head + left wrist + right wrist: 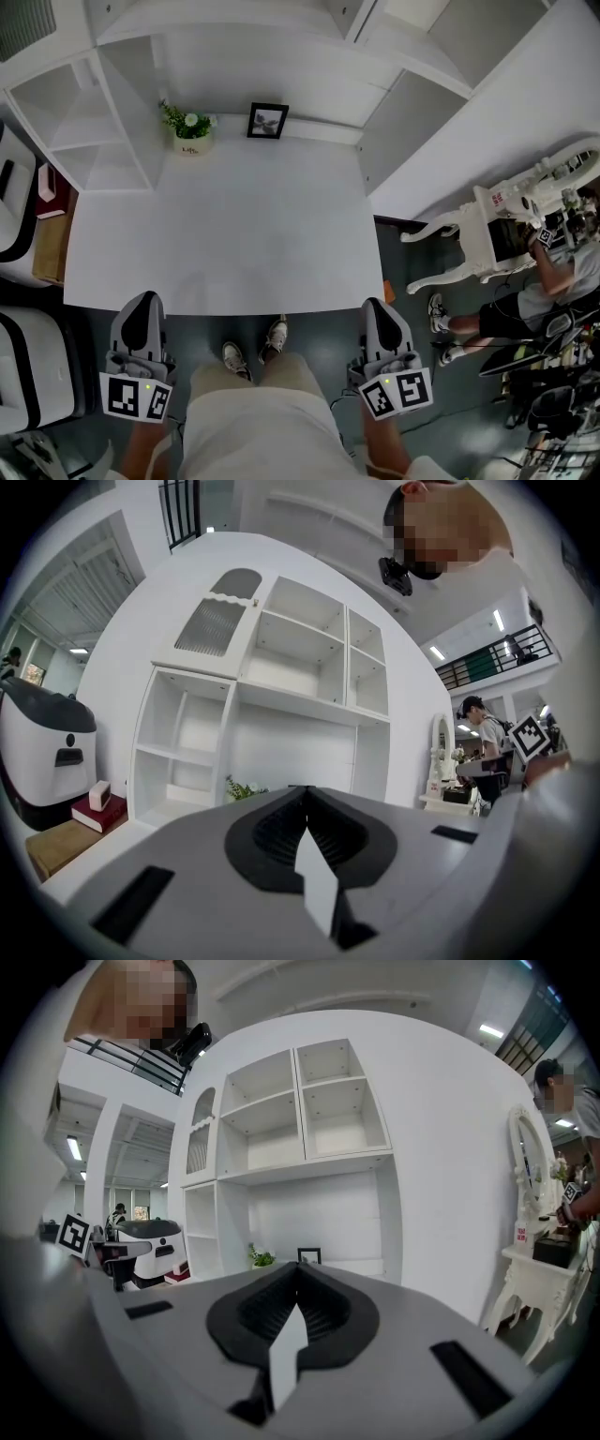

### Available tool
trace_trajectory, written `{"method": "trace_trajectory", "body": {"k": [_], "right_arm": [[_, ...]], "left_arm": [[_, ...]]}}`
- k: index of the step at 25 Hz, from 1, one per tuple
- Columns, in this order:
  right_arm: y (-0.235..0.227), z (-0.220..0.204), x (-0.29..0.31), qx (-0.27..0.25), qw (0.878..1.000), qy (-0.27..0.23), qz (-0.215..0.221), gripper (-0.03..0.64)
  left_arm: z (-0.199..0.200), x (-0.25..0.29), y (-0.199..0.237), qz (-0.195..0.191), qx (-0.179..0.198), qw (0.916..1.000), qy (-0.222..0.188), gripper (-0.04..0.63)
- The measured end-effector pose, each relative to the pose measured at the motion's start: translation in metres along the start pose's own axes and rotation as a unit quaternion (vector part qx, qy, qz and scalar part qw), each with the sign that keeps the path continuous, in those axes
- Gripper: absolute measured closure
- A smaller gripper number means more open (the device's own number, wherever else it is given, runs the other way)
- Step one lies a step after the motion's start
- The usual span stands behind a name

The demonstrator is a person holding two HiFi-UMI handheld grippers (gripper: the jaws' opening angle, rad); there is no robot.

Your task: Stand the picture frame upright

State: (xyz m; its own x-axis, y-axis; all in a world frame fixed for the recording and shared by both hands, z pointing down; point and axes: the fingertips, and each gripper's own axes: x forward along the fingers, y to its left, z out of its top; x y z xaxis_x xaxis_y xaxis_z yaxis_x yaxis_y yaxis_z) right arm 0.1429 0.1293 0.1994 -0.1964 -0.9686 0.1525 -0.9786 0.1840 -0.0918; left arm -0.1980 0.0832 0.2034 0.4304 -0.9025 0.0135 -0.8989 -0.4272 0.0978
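Jaws of the left gripper [141,300] are pressed together on nothing, and the right gripper [378,307] is likewise closed and empty. Both are at the near edge of the white table [225,234], well apart from the picture frame [267,121], which stands upright at the far side near a potted plant [190,127].

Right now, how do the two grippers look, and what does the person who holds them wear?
Both the left gripper and the right gripper are grey and taper to a rounded point, with a black ribbed inset round the jaw line. Each carries a white cube with black square markers at its rear. The person wears beige shorts or trousers and light shoes.
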Motion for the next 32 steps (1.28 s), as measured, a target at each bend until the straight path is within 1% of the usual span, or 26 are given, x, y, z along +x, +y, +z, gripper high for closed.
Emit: {"method": "trace_trajectory", "body": {"k": [11,32], "right_arm": [[0.0,-0.013,0.011,0.007,1.0,0.011,0.001,0.607],[0.014,-0.019,0.023,0.004,1.0,0.02,0.009,0.607]], "left_arm": [[-0.012,0.012,0.0,-0.006,-0.003,0.9999,0.011,0.578],[-0.019,0.02,0.008,-0.007,-0.019,0.9997,0.01,0.578]]}}
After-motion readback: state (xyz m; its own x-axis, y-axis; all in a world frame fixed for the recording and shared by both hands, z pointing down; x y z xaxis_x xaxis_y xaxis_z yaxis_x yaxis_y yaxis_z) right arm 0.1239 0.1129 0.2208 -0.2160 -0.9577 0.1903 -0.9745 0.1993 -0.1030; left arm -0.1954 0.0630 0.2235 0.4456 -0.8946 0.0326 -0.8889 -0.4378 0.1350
